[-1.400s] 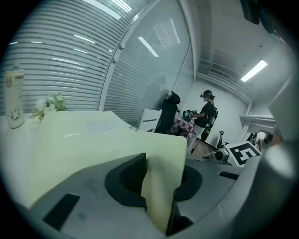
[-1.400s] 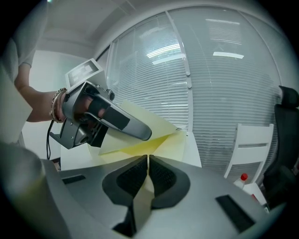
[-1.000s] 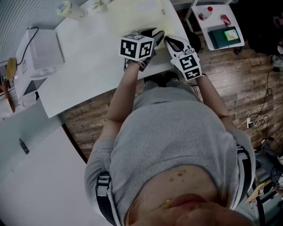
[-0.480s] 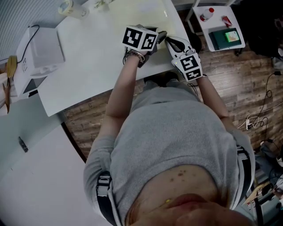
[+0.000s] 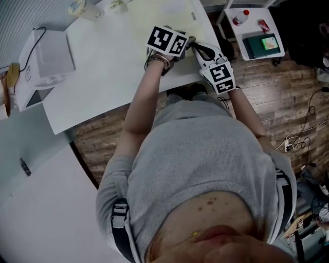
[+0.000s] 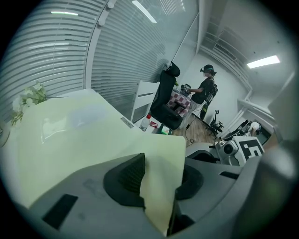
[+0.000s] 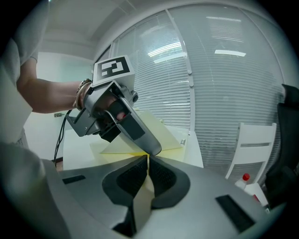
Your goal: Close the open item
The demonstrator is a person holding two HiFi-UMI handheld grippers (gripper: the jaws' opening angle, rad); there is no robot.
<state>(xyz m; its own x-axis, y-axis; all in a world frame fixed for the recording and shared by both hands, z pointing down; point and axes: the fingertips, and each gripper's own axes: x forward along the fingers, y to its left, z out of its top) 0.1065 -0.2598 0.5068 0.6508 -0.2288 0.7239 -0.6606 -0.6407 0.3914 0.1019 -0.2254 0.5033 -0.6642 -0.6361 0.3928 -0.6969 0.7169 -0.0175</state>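
Seeing bright, even overhead light; ceiling strip (image 6: 264, 61) glares in left gripper view. My head view dimmer, white worktop (image 5: 103, 72) washed out. Gripper views fisheye-bent, corners vignetted black, near foreground soft. Faint sheen on yellow folder (image 6: 70, 126).

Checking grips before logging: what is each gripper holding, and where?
Right gripper pinches the yellow folder by its cover's edge; left gripper has a corner between parted jaws, unclamped.

I'm looking down on a white table (image 5: 103, 77). A pale yellow folder (image 6: 88, 126) lies on its far right part, up to the right edge. A white box (image 5: 49, 54) sits by the left edge, and a tape roll (image 5: 76, 7) lies near the far left corner.
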